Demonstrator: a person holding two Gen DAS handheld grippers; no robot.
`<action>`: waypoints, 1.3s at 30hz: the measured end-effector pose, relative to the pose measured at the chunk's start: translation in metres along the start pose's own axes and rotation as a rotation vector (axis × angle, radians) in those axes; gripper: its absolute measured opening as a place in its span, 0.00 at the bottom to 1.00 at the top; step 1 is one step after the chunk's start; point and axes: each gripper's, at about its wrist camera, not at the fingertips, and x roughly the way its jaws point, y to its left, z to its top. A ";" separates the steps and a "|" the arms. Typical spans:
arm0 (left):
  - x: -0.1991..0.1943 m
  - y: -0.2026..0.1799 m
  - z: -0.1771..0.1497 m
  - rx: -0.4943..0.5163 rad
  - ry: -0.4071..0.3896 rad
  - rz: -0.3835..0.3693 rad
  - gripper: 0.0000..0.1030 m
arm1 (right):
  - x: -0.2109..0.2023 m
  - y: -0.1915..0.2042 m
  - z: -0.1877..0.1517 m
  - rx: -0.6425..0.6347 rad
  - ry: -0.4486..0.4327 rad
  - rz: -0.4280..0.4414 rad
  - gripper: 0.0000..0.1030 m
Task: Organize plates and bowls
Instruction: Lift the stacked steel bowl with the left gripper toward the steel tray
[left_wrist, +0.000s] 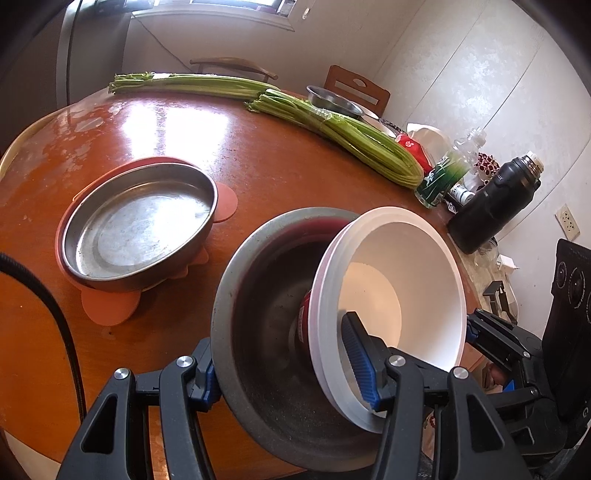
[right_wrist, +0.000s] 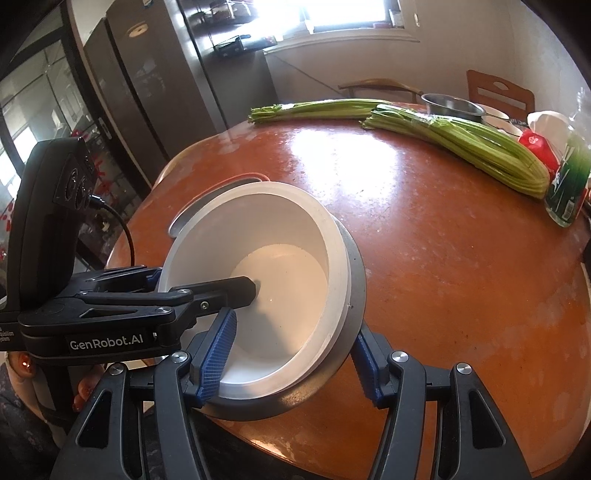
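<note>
- At the bottom of both wrist views we hold one nested stack: the left gripper (left_wrist: 286, 373) clamps the steel bowl (left_wrist: 258, 332) and white bowls' rims together, one finger outside the steel wall, one inside the white bowl (left_wrist: 402, 273).
- Opposite, the right gripper (right_wrist: 295, 354) pinches the same stack's other side.
- Upper left of the left view, well apart, the steel pan (left_wrist: 140, 225) sits on an orange mat (left_wrist: 110, 306); we judge the left hand nearer it.
- Farthest, celery (left_wrist: 332, 125) lies lengthwise across the table (left_wrist: 258, 155).
</note>
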 end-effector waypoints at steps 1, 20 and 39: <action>-0.002 0.002 0.000 -0.001 -0.004 0.002 0.55 | 0.001 0.002 0.001 -0.003 0.001 0.000 0.61; -0.016 0.034 0.011 -0.030 -0.038 0.014 0.55 | 0.020 0.028 0.023 -0.041 0.011 0.007 0.61; -0.032 0.064 0.020 -0.065 -0.075 0.030 0.55 | 0.038 0.054 0.047 -0.072 0.018 0.029 0.61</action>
